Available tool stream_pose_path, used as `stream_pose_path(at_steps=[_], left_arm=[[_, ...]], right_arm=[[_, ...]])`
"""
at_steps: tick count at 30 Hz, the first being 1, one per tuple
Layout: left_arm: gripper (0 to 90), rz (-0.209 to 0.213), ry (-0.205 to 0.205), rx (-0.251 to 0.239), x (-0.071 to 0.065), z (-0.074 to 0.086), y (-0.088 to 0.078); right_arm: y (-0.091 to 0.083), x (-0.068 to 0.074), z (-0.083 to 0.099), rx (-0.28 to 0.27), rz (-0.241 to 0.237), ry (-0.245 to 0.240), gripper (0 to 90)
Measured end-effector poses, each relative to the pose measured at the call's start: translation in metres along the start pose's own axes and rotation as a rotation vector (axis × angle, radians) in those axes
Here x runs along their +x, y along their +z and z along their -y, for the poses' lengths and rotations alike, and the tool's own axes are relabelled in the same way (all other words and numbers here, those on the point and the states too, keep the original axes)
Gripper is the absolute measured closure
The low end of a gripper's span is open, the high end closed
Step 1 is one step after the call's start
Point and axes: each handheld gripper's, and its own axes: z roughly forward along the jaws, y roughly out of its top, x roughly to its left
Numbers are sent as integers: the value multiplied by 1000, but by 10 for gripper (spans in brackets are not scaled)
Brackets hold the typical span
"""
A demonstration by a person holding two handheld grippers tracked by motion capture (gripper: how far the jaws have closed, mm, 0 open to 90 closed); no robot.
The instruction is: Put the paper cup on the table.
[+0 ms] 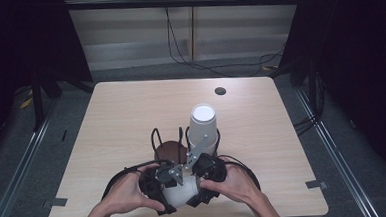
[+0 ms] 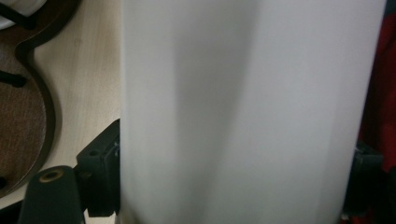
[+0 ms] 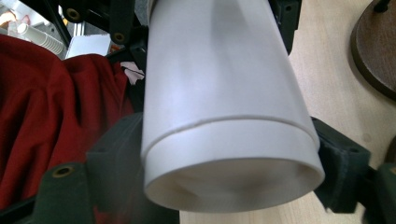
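Observation:
Two nested white paper cups (image 1: pixel 179 192) lie sideways between both grippers, just above the table's front edge. My left gripper (image 1: pixel 157 186) is shut on one end, its black jaws pressing either side of the cup wall (image 2: pixel 243 112). My right gripper (image 1: pixel 204 175) is shut on the other end, where the seam between the nested cups (image 3: pixel 224 140) and the open mouth show. Just behind them stands a holder with a brown base (image 1: pixel 169 151) and black wire loops. Another white cup (image 1: pixel 203 124) sits upside down in its right slot.
The light wooden table (image 1: pixel 121 122) has a round cable hole (image 1: pixel 220 91) at the back right. Cables trail on the floor behind it. A red garment (image 3: pixel 46 121) hangs close below the right gripper at the table's front.

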Motion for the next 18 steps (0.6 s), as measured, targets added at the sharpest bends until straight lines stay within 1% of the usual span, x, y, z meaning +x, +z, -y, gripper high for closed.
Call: stream_pose_path(at_steps=[3,4,6,8,12,13,14,15,16,17,18], left_arm=[[172,13,7,-6,0,-1,0],[172,20,3,-16,-1,-1,1],[172,20,5,-15,-2,-1,1],[172,19,7,-18,-1,-1,1],[162,5,14,-39,0,1,-1],[155,1,4,-51,-1,2,-1],[152,-6,21,-49,0,2,-2],[150,-7,25,-49,1,3,-2],[147,-5,16,-61,1,4,-2],[144,-7,26,-66,2,5,-3],[140,-7,9,-86,2,6,-2]], right_arm=[[1,0,0,-4,-15,2,230],[2,-1,0,-13,-20,-11,237],[1,-1,0,-6,-28,-2,239],[1,0,1,-10,-19,-7,246],[0,-1,0,-4,-13,2,252],[1,-2,0,-13,-13,-7,252],[1,-2,0,-12,-12,-5,252],[1,-2,0,-14,-7,-5,252],[1,-2,0,-17,-5,-2,252],[0,-2,0,-12,-6,11,252],[0,-1,-1,-15,-2,10,252]])
